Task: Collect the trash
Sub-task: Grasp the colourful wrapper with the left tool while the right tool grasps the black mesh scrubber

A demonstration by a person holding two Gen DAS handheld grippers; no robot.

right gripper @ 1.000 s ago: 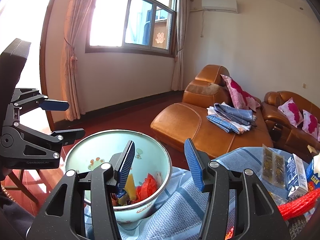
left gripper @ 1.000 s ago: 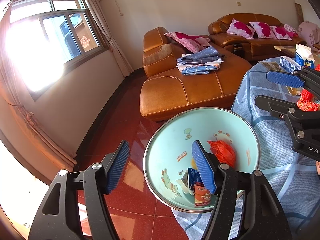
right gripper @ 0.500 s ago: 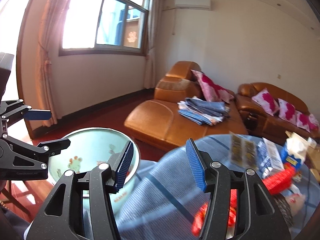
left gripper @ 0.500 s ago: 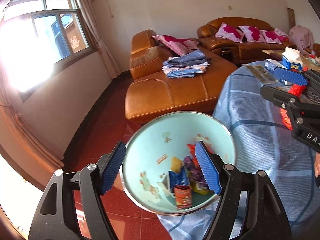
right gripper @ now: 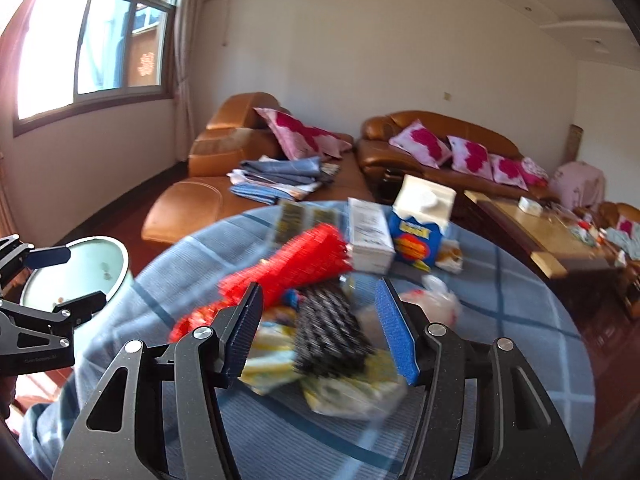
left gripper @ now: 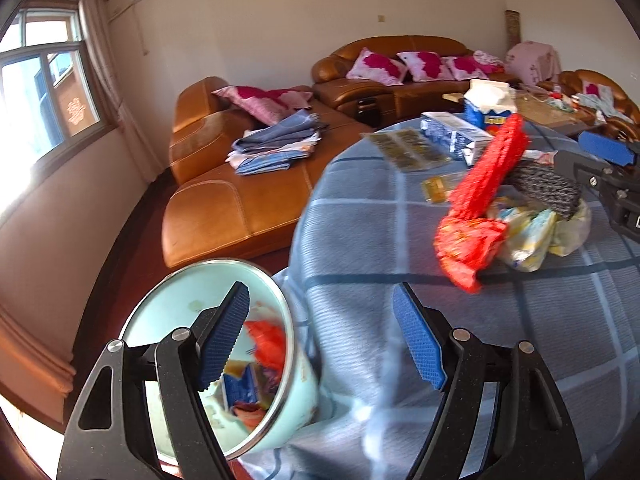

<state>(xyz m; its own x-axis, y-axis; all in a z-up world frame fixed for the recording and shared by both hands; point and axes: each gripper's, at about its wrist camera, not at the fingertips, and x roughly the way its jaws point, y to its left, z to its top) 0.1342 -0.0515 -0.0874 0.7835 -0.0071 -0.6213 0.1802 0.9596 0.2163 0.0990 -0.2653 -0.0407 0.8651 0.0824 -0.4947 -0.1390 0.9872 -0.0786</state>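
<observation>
I have swung both grippers away from the trash bowl (left gripper: 216, 356), now at 7 o'clock by my empty, wide left gripper (left gripper: 320, 340), toward the trash pile (right gripper: 320, 332) ahead, where my empty right gripper (right gripper: 320, 332) is opening for the next grab.

A home living room is being shown: leather sofas (right gripper: 436, 148) are being lined with pink cushions (right gripper: 424, 146), and a curtained window (right gripper: 96, 40) is seen.
</observation>
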